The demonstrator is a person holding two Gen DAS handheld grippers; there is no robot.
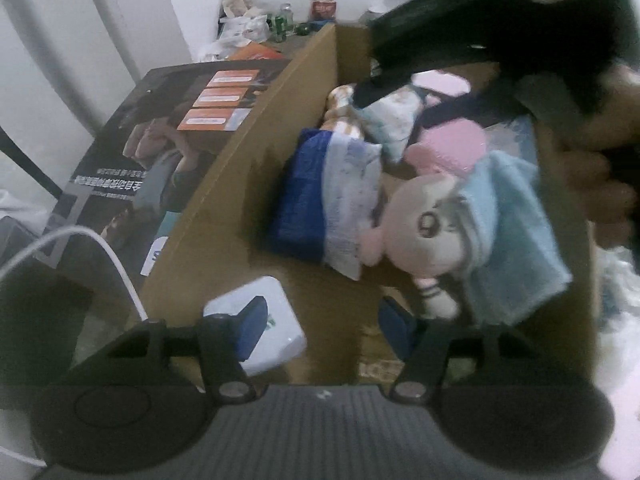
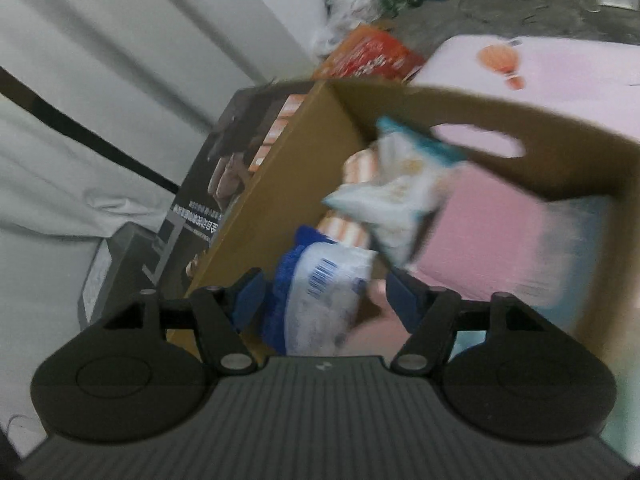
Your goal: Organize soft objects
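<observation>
A large dark printed carton (image 1: 160, 152) lies flat beside the cardboard box, its upper face showing photos, three orange label strips and a line of white lettering. A white cable (image 1: 104, 256) curves across its near corner. Closer in, a small white rectangular block (image 1: 276, 320) sits at the foot of the box; it may be a charger, though blur hides the detail. Beyond the carton lies an orange-red packet (image 2: 368, 56), and past that, on the grey floor, a scatter of crumpled white bags (image 1: 240, 28), green bottles (image 1: 280, 24) and a red-and-white container (image 1: 322, 6). Pale curtains (image 2: 100, 60) hang along the left side, crossed by a dark strap (image 2: 88, 136). A pink sheet with an orange balloon print (image 2: 500, 60) lies to the right.
</observation>
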